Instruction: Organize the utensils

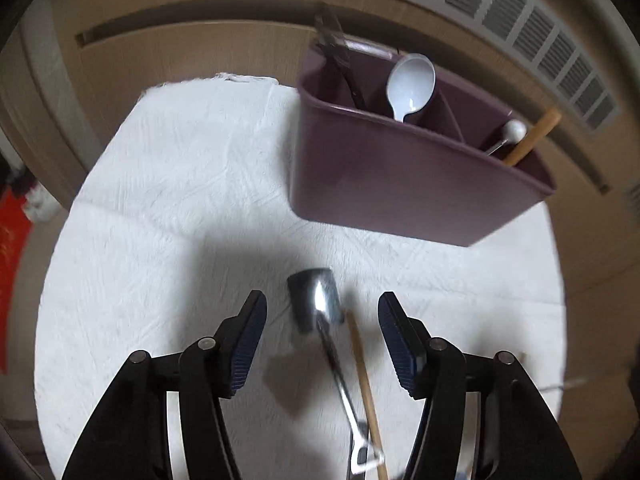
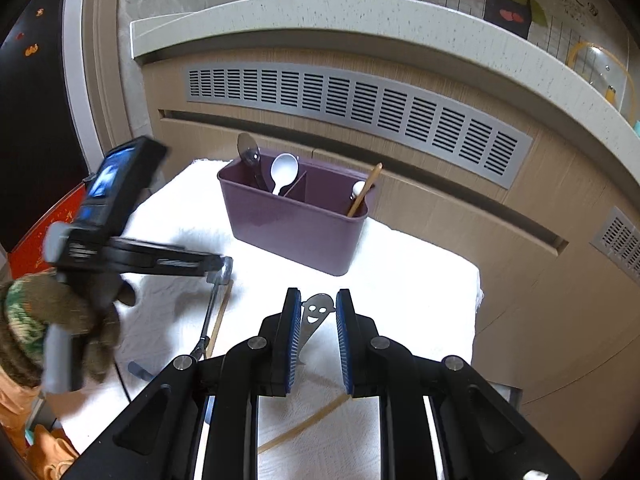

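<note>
Organizing partly done: caddy (image 2: 296,232) on tabletop (image 1: 180,200) already holds white spoon (image 1: 412,84), dark utensil (image 1: 340,60), wooden stick (image 1: 532,136). Left gripper (image 1: 322,320) jaws wide, empty, over metal spoon (image 1: 316,296) and chopstick (image 1: 364,380). Right gripper (image 2: 318,320) jaws narrow, smiley-faced utensil (image 2: 316,314) between them; grip cannot be told.

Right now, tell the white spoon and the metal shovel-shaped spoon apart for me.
The white spoon stands bowl-up in the purple caddy; the metal shovel-shaped spoon lies flat on the white cloth. The white spoon has a round, matte bowl; the metal one has a squared, shiny blade. The white spoon is already sorted; the metal one is not yet. Both are spoons.
</note>
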Action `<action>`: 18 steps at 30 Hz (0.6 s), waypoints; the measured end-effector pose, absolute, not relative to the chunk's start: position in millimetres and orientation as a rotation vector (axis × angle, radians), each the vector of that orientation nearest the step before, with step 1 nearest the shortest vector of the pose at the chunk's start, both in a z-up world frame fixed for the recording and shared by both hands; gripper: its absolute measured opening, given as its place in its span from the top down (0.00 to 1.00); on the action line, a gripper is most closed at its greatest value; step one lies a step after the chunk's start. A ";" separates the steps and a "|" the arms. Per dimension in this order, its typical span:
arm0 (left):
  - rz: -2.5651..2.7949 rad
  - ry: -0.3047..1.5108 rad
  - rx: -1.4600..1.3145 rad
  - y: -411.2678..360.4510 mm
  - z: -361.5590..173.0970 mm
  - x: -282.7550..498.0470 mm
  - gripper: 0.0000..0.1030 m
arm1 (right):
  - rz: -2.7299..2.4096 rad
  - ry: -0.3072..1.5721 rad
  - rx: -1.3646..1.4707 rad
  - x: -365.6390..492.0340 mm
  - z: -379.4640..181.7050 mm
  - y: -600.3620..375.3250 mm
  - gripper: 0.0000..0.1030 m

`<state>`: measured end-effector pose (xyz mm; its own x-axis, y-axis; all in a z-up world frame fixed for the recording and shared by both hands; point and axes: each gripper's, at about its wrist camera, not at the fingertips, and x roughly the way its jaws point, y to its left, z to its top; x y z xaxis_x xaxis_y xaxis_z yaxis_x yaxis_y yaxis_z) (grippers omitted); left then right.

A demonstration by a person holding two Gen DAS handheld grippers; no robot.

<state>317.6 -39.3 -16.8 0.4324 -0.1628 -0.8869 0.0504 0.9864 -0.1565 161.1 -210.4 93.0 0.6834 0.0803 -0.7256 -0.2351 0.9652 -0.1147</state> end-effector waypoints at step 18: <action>-0.187 0.974 -0.037 -58.2 -34.9 272.3 0.68 | 0.173 0.818 -0.182 161.9 78.1 -223.4 0.85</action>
